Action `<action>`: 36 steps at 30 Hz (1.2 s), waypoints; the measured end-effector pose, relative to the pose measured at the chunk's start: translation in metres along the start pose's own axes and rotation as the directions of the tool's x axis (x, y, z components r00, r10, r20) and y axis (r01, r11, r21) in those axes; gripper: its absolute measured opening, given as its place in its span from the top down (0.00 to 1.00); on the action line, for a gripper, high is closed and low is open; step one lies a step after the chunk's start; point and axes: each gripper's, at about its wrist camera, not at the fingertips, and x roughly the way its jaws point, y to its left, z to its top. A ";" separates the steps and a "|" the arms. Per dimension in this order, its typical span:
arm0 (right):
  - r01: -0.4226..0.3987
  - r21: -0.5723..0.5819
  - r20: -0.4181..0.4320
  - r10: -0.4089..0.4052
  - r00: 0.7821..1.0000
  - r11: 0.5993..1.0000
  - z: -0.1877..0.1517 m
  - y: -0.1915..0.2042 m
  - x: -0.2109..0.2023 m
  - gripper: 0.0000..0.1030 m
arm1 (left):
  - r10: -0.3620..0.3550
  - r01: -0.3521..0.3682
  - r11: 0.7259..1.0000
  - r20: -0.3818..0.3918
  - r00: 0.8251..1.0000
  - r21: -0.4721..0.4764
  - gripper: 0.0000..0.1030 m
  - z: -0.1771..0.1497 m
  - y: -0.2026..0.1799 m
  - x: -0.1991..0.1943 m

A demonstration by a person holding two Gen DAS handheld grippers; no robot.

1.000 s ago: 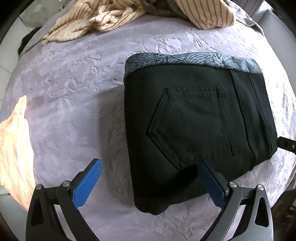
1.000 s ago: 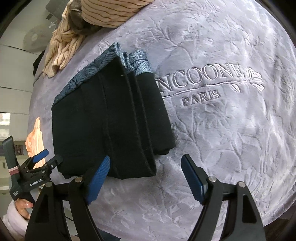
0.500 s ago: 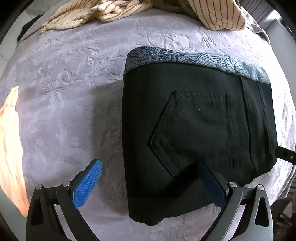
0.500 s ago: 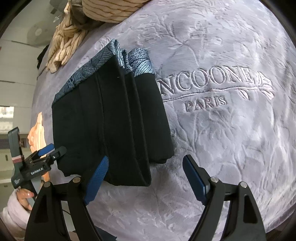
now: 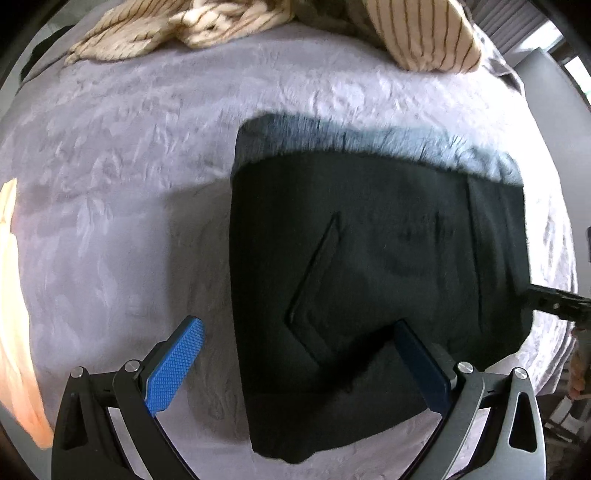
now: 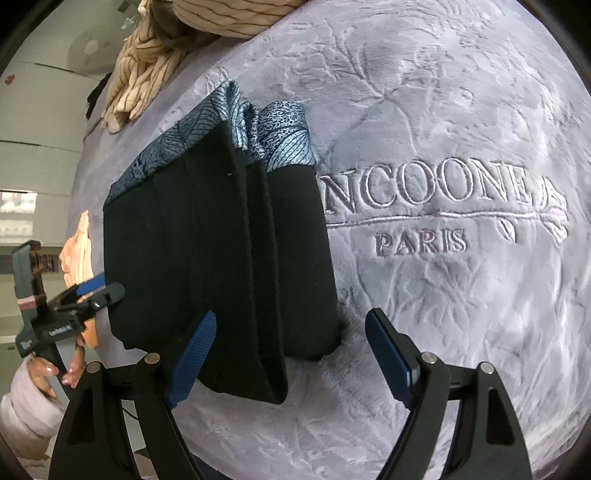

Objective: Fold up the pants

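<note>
The black pants [image 5: 373, 280] lie folded into a compact stack on the grey bed cover, back pocket up, with a blue-grey patterned lining along the far edge. In the right wrist view the stack [image 6: 221, 251] shows several layers at its near end. My left gripper [image 5: 299, 354] is open, its jaws straddling the stack's near left corner. My right gripper [image 6: 291, 350] is open, its jaws straddling the stack's near right corner. The left gripper also shows in the right wrist view [image 6: 92, 291], at the stack's left edge.
A heap of cream striped clothes [image 5: 258, 26] lies at the far side of the bed. A peach garment [image 5: 14, 295] lies at the left edge. The grey cover [image 6: 443, 206] bears embroidered lettering to the right of the pants.
Both grippers have moved closer to the near edge of the folded pants. The jaws stay open. The pants have not changed shape.
</note>
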 end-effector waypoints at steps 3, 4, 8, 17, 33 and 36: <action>-0.020 -0.002 -0.007 0.019 1.000 1.000 0.004 -0.001 0.001 0.17 | -0.052 0.052 0.999 0.013 0.999 0.007 0.00 0.011 0.008 -0.003; -0.029 -0.006 -0.010 0.029 1.000 1.000 0.005 -0.002 0.001 0.17 | -0.074 0.074 0.997 0.008 0.997 0.007 0.00 0.015 0.010 -0.002; -0.066 -0.016 -0.014 0.066 0.998 0.998 0.009 -0.004 0.002 0.17 | -0.118 0.118 0.993 -0.005 0.993 0.027 0.00 0.025 0.020 0.007; -0.251 -0.006 -0.032 0.251 0.967 0.968 0.038 -0.013 0.032 0.17 | -0.246 0.246 0.969 -0.018 0.969 -0.002 0.00 0.034 0.015 0.040; -0.377 0.067 -0.014 0.379 0.925 0.924 0.031 -0.008 0.021 0.51 | -0.244 0.248 0.968 0.090 0.966 -0.031 0.40 0.014 -0.005 -0.004; -0.412 0.060 -0.015 0.413 0.911 0.909 0.023 0.002 0.009 0.52 | -0.226 0.231 0.972 0.106 0.968 -0.033 0.40 -0.004 -0.004 -0.027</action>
